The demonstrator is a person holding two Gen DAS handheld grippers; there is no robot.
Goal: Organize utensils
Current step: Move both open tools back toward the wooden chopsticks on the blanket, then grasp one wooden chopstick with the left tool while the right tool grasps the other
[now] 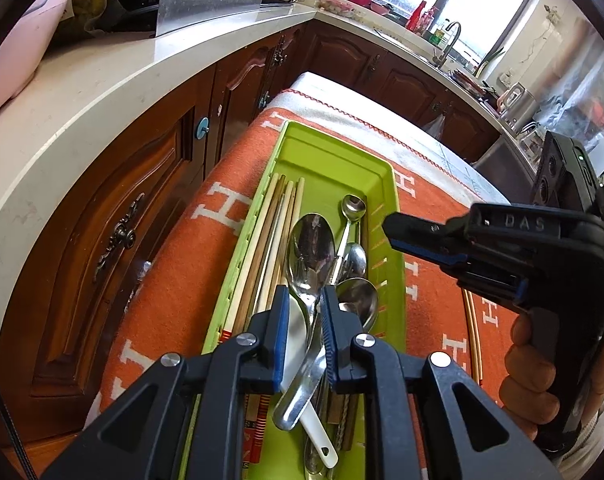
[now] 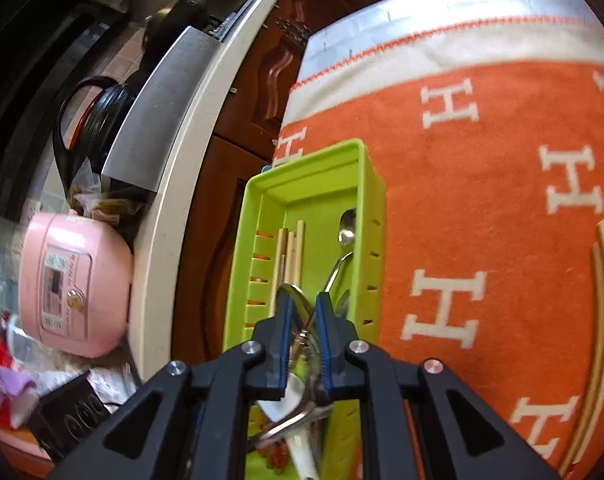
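A lime green utensil tray (image 1: 334, 160) lies on an orange blanket with white H letters (image 1: 173, 264). It holds several wooden chopsticks (image 1: 269, 232) on its left side and metal spoons (image 1: 312, 252) on its right, with a white ceramic spoon (image 1: 297, 344) among them. My left gripper (image 1: 305, 294) hovers just over the spoons, its fingers a narrow gap apart, gripping nothing. My right gripper (image 1: 394, 228) shows in the left wrist view over the tray's right rim, jaws together. In the right wrist view my right gripper (image 2: 304, 300) is above the tray (image 2: 314, 168), empty. Two loose chopsticks (image 2: 602, 280) lie on the blanket at right.
A white kitchen counter (image 1: 101, 80) with dark wooden cabinets (image 1: 113, 240) runs along the left. A pink rice cooker (image 2: 73, 280) and a black kettle (image 2: 97, 112) stand on it. A sink and window are far back right.
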